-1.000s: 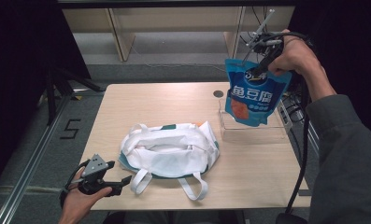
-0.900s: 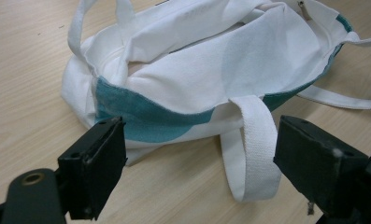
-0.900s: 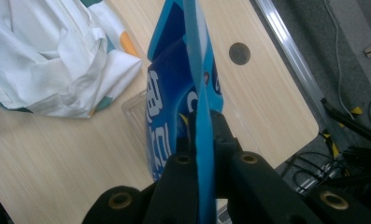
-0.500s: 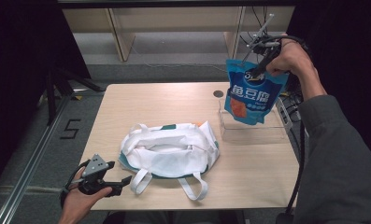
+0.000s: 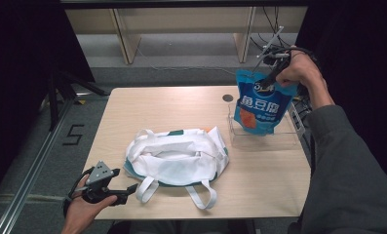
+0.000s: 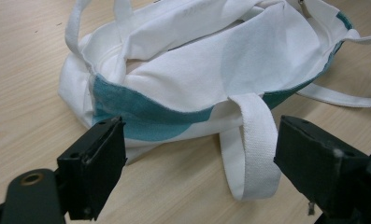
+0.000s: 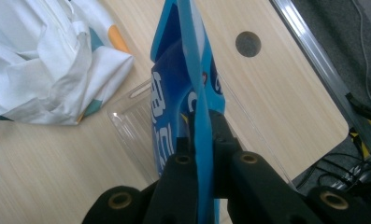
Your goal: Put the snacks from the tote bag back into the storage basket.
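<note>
A blue snack bag hangs upright from my right gripper, which is shut on its top edge at the table's far right. In the right gripper view the jaws pinch the thin seam of the bag. The bag's bottom hangs over a clear plastic tray; I cannot tell if it touches. A white and teal tote bag lies in the middle of the table. My left gripper stands open at the front left, its jaws apart on either side of a white strap.
The wooden table has a round cable hole near its far right edge. The tote bag lies close to the left of the clear tray. Shelving stands behind the table, and cables run down at the right.
My right hand has come down a little with the blue bag, bringing it lower over the clear tray. The left gripper and the tote bag have not moved.
</note>
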{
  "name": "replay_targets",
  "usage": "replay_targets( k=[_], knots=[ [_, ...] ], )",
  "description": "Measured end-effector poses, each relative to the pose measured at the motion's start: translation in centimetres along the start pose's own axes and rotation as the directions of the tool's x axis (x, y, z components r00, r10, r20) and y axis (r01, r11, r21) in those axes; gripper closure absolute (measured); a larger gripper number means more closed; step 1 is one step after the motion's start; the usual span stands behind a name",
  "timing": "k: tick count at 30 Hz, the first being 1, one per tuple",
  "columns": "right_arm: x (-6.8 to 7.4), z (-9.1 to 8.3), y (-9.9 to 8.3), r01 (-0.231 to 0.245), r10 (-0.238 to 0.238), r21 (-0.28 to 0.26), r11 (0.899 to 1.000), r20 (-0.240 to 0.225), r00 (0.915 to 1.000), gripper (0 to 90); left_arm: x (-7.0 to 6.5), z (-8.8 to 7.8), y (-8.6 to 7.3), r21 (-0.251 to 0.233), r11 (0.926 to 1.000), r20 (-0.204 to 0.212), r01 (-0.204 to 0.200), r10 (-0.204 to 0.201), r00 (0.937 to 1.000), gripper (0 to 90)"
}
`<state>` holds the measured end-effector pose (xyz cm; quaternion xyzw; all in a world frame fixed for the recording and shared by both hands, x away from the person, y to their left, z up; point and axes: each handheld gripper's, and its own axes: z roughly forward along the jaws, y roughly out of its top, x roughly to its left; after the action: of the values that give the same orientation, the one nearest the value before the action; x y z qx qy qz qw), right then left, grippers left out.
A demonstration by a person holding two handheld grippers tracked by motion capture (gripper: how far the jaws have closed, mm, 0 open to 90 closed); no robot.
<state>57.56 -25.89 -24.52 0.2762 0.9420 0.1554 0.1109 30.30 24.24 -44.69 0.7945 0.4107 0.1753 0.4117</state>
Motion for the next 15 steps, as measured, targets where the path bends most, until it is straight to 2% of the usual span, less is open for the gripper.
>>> replay_targets(
  k=[2, 3, 4, 9, 13, 15],
  knots=[
    [0.0, 0.4, -0.2, 0.001, -0.001, -0.001, 1.0, -0.01, 1.0, 90.0, 0.1, 0.0, 0.0, -0.001, 0.9999, -0.002, -0.017, 0.017, 0.9999, 15.7],
    [0.0, 0.6, -0.2, 0.01, -0.01, -0.001, 1.0, -0.013, 0.9999, 90.0, -0.1, 0.1, 0.0, -0.008, 1.0, 0.0, 0.004, -0.004, 1.0, 15.7],
    [0.0, 0.8, -0.3, 0.011, -0.011, -0.002, 1.0, -0.021, 0.9997, 90.0, 0.0, 0.0, 0.1, 0.005, 0.9998, -0.004, -0.017, 0.017, 0.9998, 15.7],
    [0.0, 1.7, -0.7, -0.003, 0.003, 0.002, 1.0, -0.036, 0.9994, 90.0, 0.0, 0.0, 0.1, 0.012, 0.9995, -0.003, -0.028, 0.028, 0.9996, 15.7],
    [-0.2, 2.3, -1.1, -0.02, 0.02, 0.012, 1.0, -0.047, 0.9987, 90.0, 0.0, 0.0, 0.0, 0.011, 0.9998, -0.005, -0.019, 0.019, 0.9998, 15.7],
    [-0.2, 2.7, -1.3, -0.013, 0.014, 0.009, 1.0, -0.048, 0.9988, 90.0, 0.0, 0.0, 0.1, 0.012, 0.9997, -0.004, -0.02, 0.02, 0.9998, 15.7]
  ],
)
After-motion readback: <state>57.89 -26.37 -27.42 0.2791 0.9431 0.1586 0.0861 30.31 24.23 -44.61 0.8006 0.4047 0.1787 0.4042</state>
